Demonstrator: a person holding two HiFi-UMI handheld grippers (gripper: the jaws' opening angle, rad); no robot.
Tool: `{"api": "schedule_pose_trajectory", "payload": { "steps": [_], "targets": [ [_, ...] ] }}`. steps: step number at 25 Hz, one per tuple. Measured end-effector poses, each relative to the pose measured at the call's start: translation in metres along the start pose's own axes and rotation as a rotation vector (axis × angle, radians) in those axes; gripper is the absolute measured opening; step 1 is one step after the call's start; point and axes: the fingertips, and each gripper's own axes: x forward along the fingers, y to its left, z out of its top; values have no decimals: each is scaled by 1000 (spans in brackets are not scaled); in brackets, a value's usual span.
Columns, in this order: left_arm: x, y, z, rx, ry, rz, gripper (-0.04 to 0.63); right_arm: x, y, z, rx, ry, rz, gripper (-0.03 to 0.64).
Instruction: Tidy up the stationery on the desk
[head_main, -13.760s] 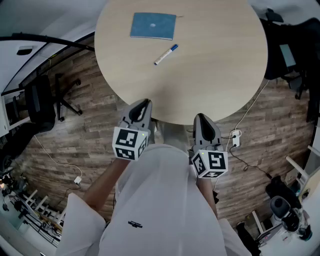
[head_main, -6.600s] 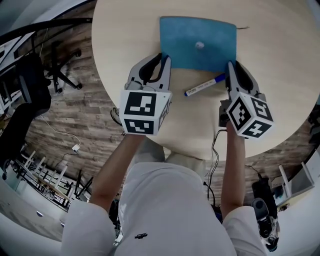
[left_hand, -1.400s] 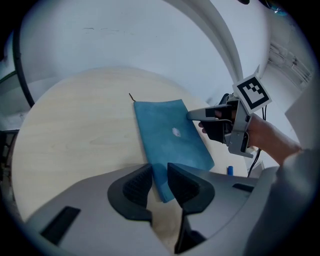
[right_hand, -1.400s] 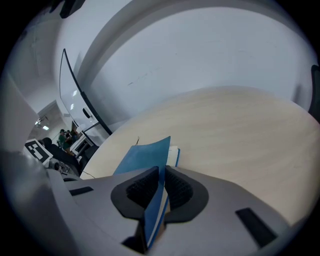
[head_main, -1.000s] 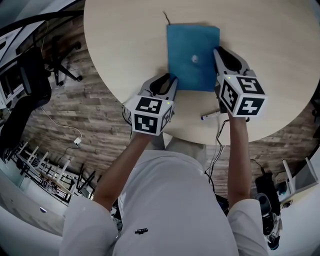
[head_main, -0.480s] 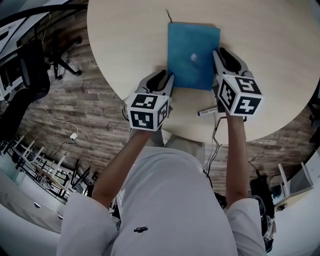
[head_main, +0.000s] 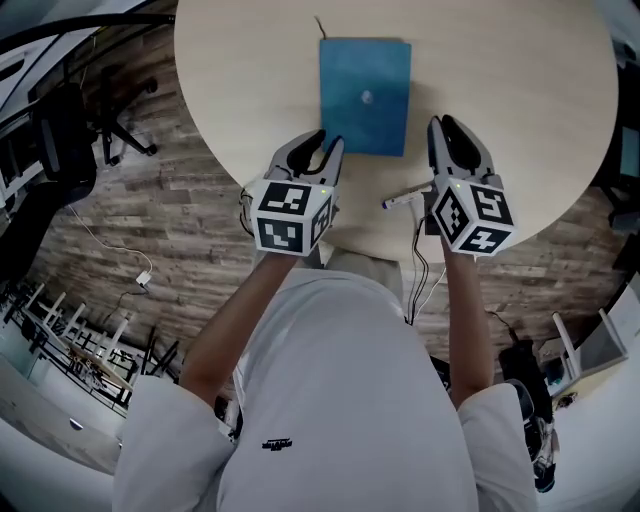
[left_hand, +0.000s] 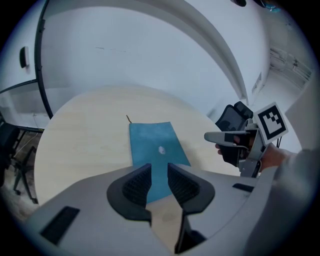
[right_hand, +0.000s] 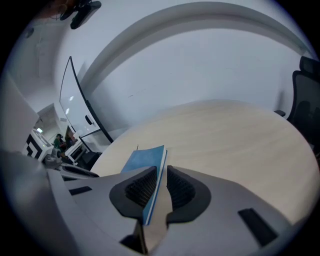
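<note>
Round pale wooden desk (head_main: 250, 80), seen from above. The blue notebook (head_main: 365, 95) now lies straightened mid-desk. The left gripper (head_main: 328, 142) and right gripper (head_main: 442, 122) have pulled back empty, jaws slightly apart, the right's just loosened. The pen (head_main: 405, 198) beside the right gripper probably comes next.

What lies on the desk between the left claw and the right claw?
A pen, close beside the right claw, whose jaws have just been opening and hold nothing; the head view shows it.
</note>
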Motion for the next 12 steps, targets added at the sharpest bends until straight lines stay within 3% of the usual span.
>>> {"api": "schedule_pose_trajectory", "payload": {
  "steps": [4, 12],
  "targets": [
    [-15, -21, 5, 62, 4, -42, 107, -36, 0, -19, 16, 17, -50, 78],
    [-33, -59, -3, 158, 71, -165, 107, -92, -4, -62, 233, 33, -179, 78]
  ]
}}
